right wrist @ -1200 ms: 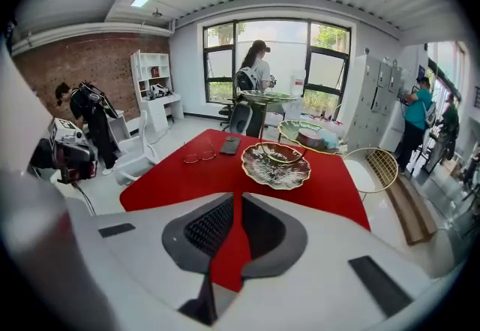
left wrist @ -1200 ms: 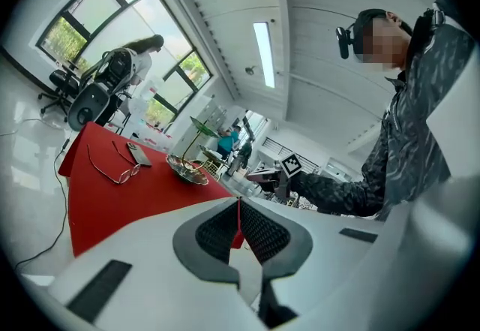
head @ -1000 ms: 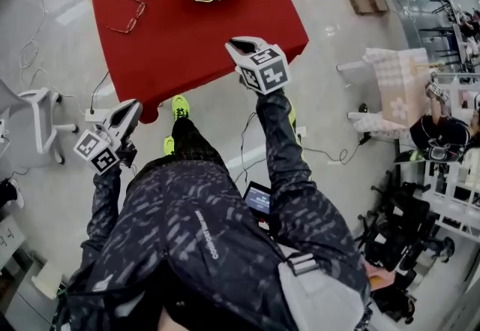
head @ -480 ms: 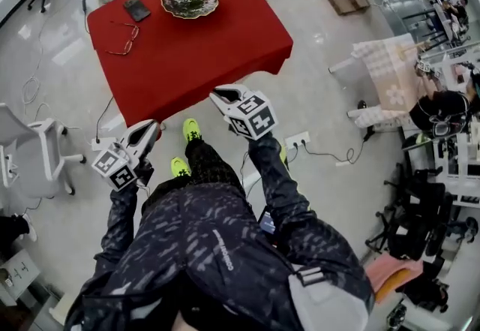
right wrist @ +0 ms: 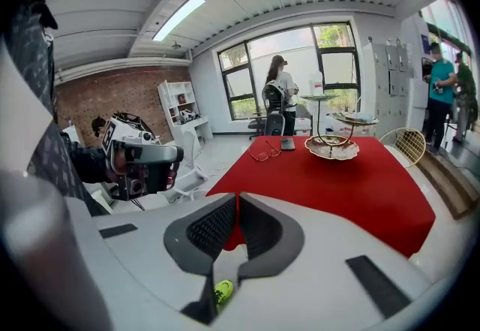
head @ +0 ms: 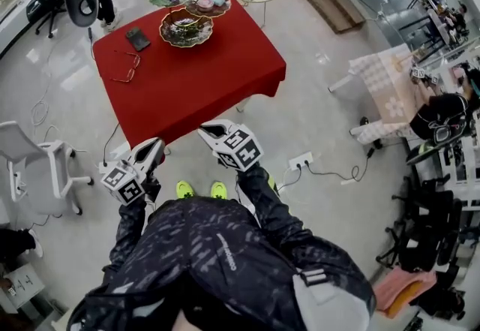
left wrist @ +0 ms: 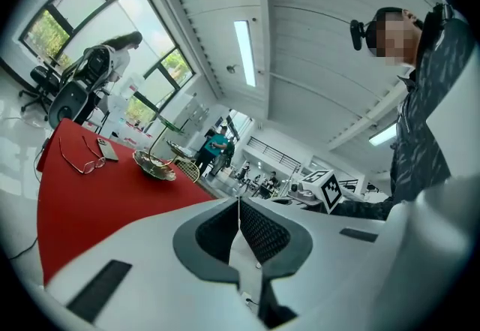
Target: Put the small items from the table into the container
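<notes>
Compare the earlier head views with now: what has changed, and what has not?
The person has stepped back from the red-clothed table, so the right gripper, jaws closing shut on nothing, has drawn off its top past its near edge. The left gripper is shut, empty; wire-rimmed glasses, dark phone and tiered dishes unmoved.

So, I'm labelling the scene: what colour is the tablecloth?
The tablecloth is red, best in head view.
</notes>
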`<action>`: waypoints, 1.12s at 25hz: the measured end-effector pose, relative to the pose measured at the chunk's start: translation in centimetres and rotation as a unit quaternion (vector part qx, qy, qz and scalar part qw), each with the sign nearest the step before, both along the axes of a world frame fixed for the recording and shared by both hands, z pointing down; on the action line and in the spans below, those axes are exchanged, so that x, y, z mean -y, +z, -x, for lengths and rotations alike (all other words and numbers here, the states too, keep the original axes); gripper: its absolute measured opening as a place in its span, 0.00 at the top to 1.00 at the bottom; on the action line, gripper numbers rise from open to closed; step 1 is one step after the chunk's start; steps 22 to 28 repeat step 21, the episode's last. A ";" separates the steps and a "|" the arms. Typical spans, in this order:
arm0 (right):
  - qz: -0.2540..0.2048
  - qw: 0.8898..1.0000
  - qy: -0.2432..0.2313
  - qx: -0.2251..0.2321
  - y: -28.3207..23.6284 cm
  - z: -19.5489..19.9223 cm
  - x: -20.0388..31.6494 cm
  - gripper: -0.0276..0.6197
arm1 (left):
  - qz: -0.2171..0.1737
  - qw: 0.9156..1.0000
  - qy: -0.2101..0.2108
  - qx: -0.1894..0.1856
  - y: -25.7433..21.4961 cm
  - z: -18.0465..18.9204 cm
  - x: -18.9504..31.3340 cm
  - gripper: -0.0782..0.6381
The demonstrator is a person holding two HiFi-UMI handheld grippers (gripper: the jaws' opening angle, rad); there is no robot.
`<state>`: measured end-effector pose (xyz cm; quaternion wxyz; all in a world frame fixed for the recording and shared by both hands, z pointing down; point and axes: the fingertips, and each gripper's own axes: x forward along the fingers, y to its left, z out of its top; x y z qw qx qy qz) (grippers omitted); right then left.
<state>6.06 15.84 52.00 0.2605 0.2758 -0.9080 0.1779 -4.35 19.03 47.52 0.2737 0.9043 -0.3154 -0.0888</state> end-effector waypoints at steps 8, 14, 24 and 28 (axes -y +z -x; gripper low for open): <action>-0.003 1.000 -0.020 0.010 -0.7 0.2 -0.8 0.92 | -0.003 1.000 0.007 0.007 -0.9 -1.5 0.3 0.87; -0.018 0.999 -0.024 0.011 -1.8 0.4 0.2 0.92 | -0.019 1.000 0.001 0.010 -2.0 -1.1 1.4 0.87; -0.019 0.999 -0.027 0.017 -2.1 0.8 0.4 0.92 | -0.013 1.000 0.005 0.008 -0.9 -0.8 1.8 0.87; -0.019 0.999 -0.027 0.017 -2.1 0.8 0.4 0.92 | -0.013 1.000 0.005 0.008 -0.9 -0.8 1.8 0.87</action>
